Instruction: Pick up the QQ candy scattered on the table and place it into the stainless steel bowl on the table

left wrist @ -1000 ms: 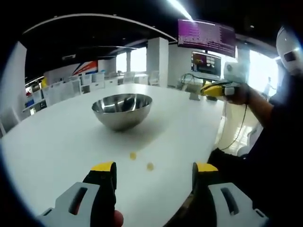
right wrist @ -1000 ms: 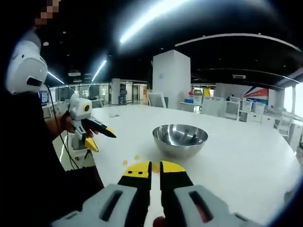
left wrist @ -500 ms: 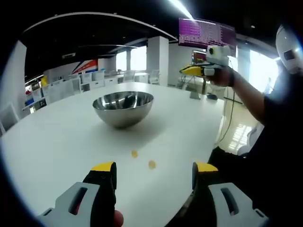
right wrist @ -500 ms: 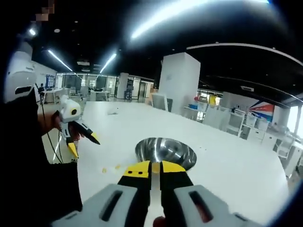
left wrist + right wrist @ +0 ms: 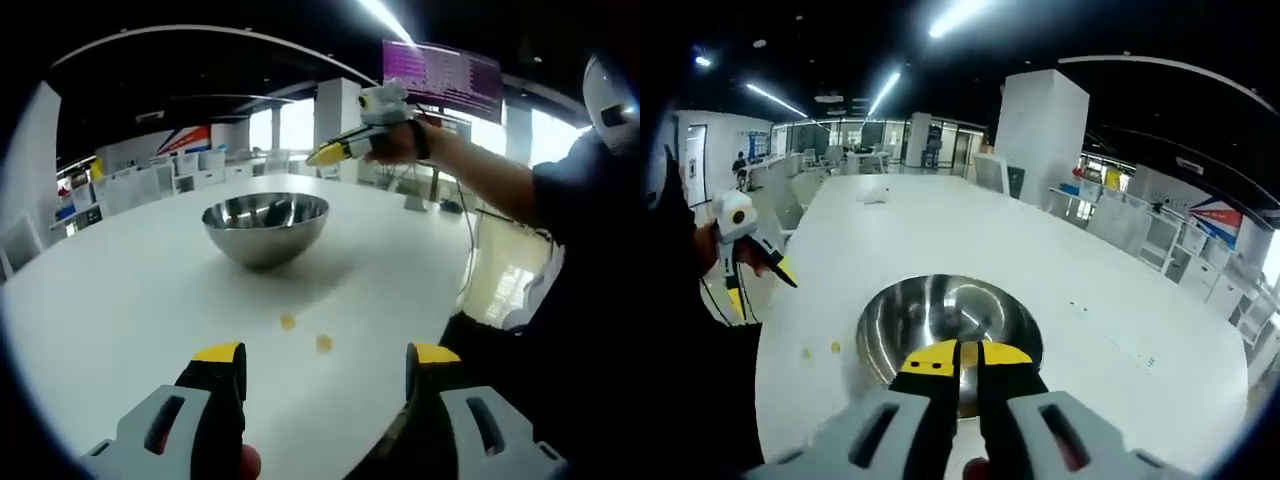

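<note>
A stainless steel bowl (image 5: 262, 248) stands on the white table (image 5: 120, 300). Two yellow QQ candies (image 5: 288, 321) (image 5: 324, 343) lie between the bowl and my left gripper (image 5: 328, 355), which is open and low over the near table edge. My right gripper (image 5: 335, 152) hangs in the air above the bowl's right rim. In the right gripper view, my right gripper (image 5: 968, 353) is shut on a small yellow candy, directly over the bowl (image 5: 890, 320). The two loose candies (image 5: 807, 352) (image 5: 835, 347) lie left of the bowl there, with the left gripper (image 5: 758, 288) open beyond them.
The person's arm (image 5: 480, 180) reaches in from the right above the table, their body at the table's right edge. Chairs (image 5: 190, 170) and a white pillar (image 5: 335, 125) stand beyond the far edge. A small object (image 5: 875, 197) lies far across the table.
The right gripper has risen from near the table edge and swung left until it is over the bowl, still shut on the candy. The left gripper has stayed put.
</note>
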Available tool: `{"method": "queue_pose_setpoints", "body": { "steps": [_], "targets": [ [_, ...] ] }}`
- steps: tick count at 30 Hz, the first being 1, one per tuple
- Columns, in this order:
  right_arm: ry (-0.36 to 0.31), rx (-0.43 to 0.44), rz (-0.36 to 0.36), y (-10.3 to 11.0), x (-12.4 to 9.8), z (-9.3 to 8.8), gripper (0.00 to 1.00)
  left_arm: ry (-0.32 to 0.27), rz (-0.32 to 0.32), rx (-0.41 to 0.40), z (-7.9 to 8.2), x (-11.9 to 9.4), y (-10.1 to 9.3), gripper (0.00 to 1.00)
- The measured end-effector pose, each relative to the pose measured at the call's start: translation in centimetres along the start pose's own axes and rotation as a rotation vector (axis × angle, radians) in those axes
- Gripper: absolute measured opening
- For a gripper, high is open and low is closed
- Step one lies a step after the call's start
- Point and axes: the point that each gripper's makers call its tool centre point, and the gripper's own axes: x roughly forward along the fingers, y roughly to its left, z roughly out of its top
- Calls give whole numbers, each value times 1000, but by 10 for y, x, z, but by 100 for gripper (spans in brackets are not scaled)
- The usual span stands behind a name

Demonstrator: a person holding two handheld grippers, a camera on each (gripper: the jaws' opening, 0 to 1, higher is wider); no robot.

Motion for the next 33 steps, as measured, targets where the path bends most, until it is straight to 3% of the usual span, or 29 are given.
{"method": "queue_pose_setpoints", "body": {
  "steps": [6,12,19,26,33],
  "targets": [
    [124,-31,28,-5,33,-17,8,-3,5,-3,-1,-3,1,65],
    [201,-51,42,9,39,-29,8,-5,14,-10,-4,-5,3,65],
    [211,-46,45,13,39,-29,10,-8,13,-13,-4,-6,3,65],
    [205,-41,42,17,34,-27,19,-12,10,-8,-2,-6,2,65],
    [187,-75,32,30,19,-15,19,-13,14,-9,-2,-9,1,65]
  ]
}}
